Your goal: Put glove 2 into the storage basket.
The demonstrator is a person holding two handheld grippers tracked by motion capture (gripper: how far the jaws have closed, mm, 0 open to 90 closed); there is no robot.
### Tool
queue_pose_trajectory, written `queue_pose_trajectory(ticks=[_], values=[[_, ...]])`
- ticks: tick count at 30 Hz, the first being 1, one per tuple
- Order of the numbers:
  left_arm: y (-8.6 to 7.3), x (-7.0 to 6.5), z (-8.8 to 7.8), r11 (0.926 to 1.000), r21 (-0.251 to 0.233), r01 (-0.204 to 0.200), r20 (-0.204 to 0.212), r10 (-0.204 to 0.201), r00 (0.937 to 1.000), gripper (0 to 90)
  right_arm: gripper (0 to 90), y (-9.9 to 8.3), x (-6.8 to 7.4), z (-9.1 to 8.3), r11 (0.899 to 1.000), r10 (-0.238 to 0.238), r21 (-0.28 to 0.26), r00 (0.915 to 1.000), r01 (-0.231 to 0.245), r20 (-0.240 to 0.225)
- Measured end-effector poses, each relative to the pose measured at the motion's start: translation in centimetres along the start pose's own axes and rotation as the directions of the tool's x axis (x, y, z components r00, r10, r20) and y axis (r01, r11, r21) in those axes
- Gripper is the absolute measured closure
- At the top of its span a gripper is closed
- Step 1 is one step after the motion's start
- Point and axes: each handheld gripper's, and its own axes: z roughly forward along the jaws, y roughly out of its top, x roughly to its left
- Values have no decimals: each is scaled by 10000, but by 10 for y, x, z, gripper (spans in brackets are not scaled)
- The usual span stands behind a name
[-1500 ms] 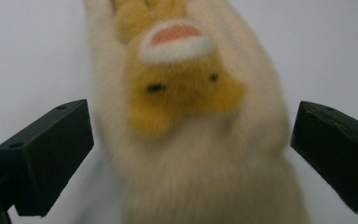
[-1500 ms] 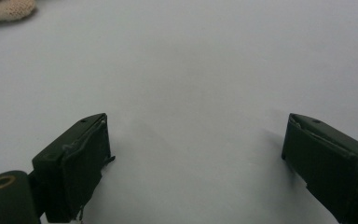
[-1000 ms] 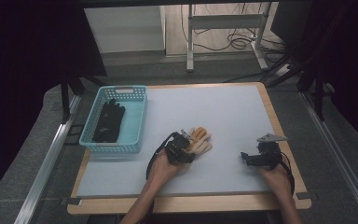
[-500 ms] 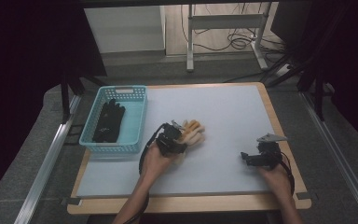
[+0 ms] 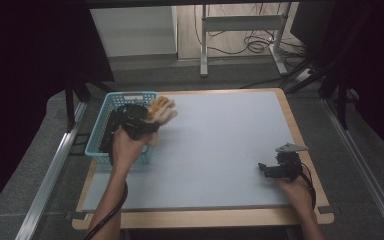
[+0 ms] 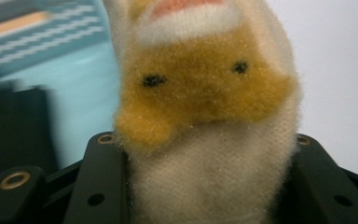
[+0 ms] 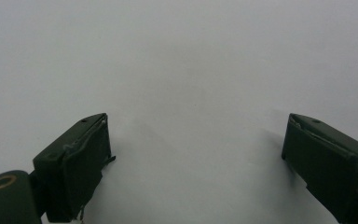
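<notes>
The fingers of the left gripper (image 5: 147, 120) are clamping a plush toy (image 5: 162, 111), orange and cream, in the high view; the jaws have just been closing on it, and the toy is sticking out past the fingertips toward the far side. The gripper and toy are hanging above the right rim of the blue basket (image 5: 105, 107), at the table's (image 5: 220, 145) left edge. 1 basket is standing there, with 1 dark item lying inside, mostly hidden by the hand and gripper, so its kind is hard to make out. The right gripper (image 5: 267, 169) is resting on the table near the right front corner, well apart from the toy, its jaws spread with nothing between them.

In the left gripper view, the 2 black jaws are pressing on the cream lower part of the plush toy (image 6: 205, 116) from both sides. 2 small black stitched marks are showing on its orange patch; its top is cut off by the frame. The basket (image 6: 42, 42) behind is blurred.

In the right gripper view, the 2 jaws are standing wide over the bare table (image 7: 182, 60).
</notes>
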Motion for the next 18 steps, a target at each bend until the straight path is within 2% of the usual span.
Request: queue_pose_trajectory(ticks=[3, 7, 9, 11, 13, 18], values=[[-1, 27, -2, 9985, 16, 553, -405, -551, 9977, 533, 75, 0, 0, 0, 10000, 4, -1, 10000, -4, -1], [-2, 56, 5, 9944, 195, 1039, -908, -1017, 9907, 532, 75, 0, 0, 0, 10000, 2, 0, 10000, -2, 4], [-3, 68, 12, 9926, 436, 1138, -1073, -1086, 9883, 530, 75, 0, 0, 0, 10000, -1, 0, 10000, 1, 0], [-5, 75, 22, 9904, 643, 1227, -1155, -1148, 9867, 527, 75, 0, 0, 0, 10000, 0, -4, 10000, 0, -2], [-6, 79, 34, 9877, 874, 1296, -1035, -1204, 9873, 523, 75, 0, 0, 0, 10000, -2, -7, 10000, 2, -3], [-7, 75, 69, 9796, 1705, 1065, -858, -930, 9920, 513, 75, 0, 0, 0, 10000, -3, -12, 10000, 3, -6]])
